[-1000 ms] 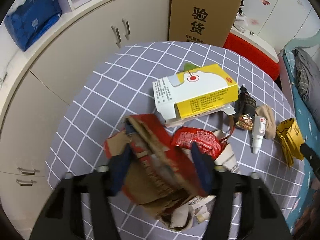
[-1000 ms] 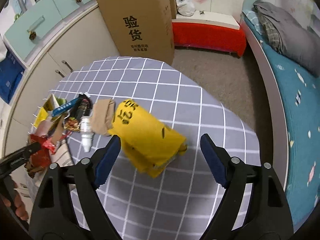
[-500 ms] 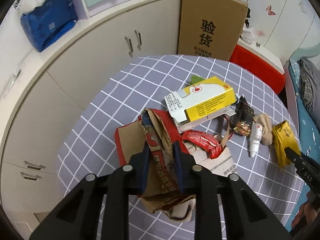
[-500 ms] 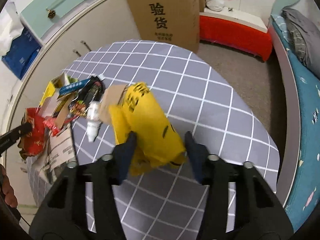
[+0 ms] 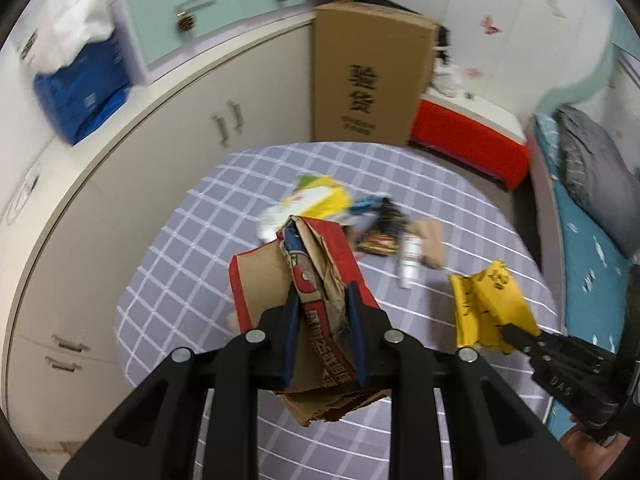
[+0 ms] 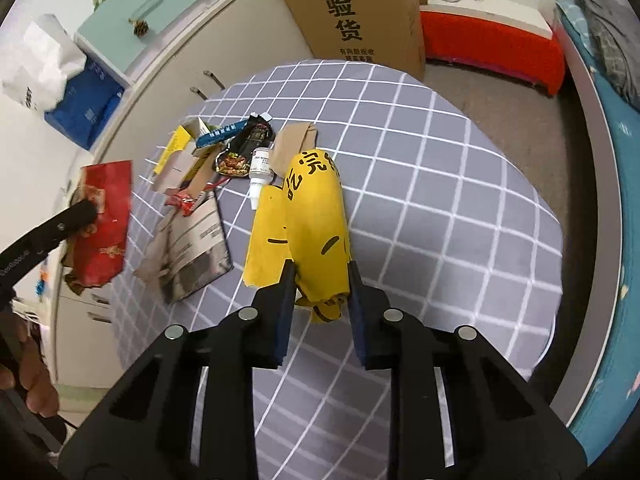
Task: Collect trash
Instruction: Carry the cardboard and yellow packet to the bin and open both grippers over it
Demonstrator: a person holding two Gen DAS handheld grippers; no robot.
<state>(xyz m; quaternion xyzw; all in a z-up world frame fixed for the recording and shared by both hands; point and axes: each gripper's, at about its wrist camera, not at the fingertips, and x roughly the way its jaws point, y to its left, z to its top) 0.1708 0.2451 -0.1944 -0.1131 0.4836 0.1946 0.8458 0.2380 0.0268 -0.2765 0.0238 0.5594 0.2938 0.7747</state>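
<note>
My left gripper is shut on a torn red and brown paper bag and holds it above the table; the bag also shows at the left of the right wrist view. My right gripper is shut on a yellow wrapper with black writing, lifted off the grey checked tablecloth; the wrapper also shows in the left wrist view. Left on the table are a yellow and white carton, a dark snack packet, a small white bottle, a brown paper piece and a grey printed sheet.
A tall cardboard box stands behind the table next to a red bench. White cabinets curve along the left. A bed with blue bedding lies on the right.
Both grippers closed on their trash and lifted: the left raised the red paper bag, the right raised the yellow wrapper off the cloth. The grey sheet under the bag is uncovered.
</note>
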